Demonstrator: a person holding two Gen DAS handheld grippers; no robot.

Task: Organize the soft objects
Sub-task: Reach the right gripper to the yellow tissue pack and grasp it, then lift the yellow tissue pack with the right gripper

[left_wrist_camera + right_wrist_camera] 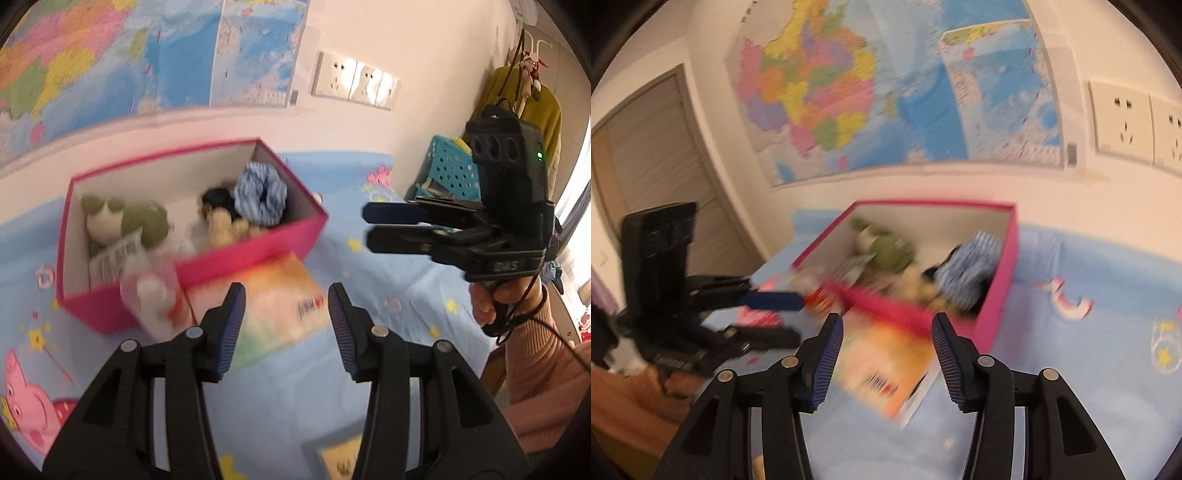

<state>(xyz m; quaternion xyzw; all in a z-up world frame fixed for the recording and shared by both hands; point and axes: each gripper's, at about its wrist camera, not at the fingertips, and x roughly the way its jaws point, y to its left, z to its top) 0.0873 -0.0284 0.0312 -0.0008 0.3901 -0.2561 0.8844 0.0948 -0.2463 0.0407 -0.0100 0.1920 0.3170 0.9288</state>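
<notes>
From the left wrist, the left claw stood parted and empty over a blue cartoon-print bed. Just beyond it sat an open pink box holding a green plush toy, a striped blue ring and a tan plush. A colourful book touched the box's near wall. From the right wrist, the right claw also stood apart and empty, just short of the box.

red print on booklet, seemingly illegible
</notes>
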